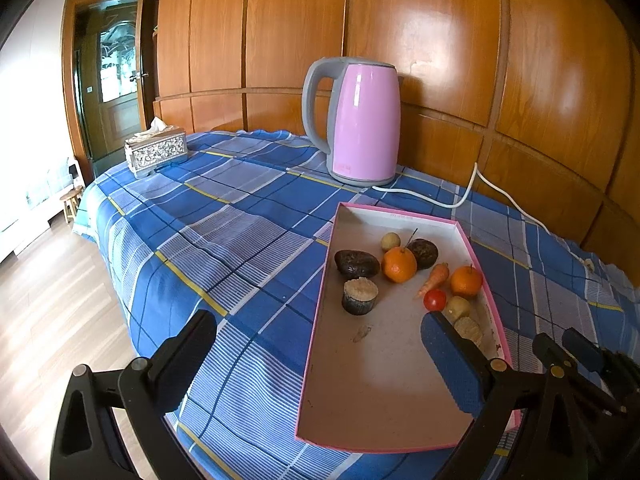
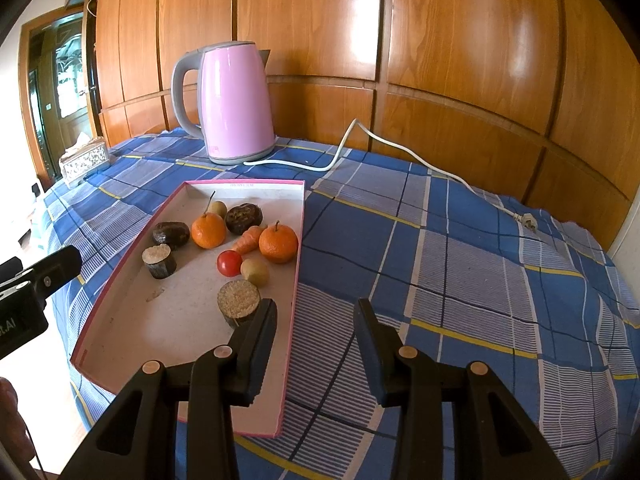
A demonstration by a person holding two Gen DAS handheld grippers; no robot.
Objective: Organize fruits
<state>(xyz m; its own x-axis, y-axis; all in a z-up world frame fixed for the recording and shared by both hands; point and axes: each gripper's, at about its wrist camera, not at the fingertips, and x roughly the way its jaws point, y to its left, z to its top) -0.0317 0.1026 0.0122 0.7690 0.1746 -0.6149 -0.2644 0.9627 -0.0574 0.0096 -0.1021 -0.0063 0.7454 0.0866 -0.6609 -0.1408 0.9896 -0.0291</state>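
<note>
In the left wrist view, a shallow pink-rimmed tray is lying on the blue plaid cloth, holding two oranges, a tomato, a carrot and dark lumps; the left gripper is gaping wide, empty. In the right wrist view, the right gripper is standing narrowly parted, empty, straddling the tray's right rim, beside a cut cylinder.

From my left camera, my own finger covers part of the cut log piece near the tray's right wall. The small print on its far rim is too small to read. The right camera's left edge cuts off my other gripper's body.
</note>
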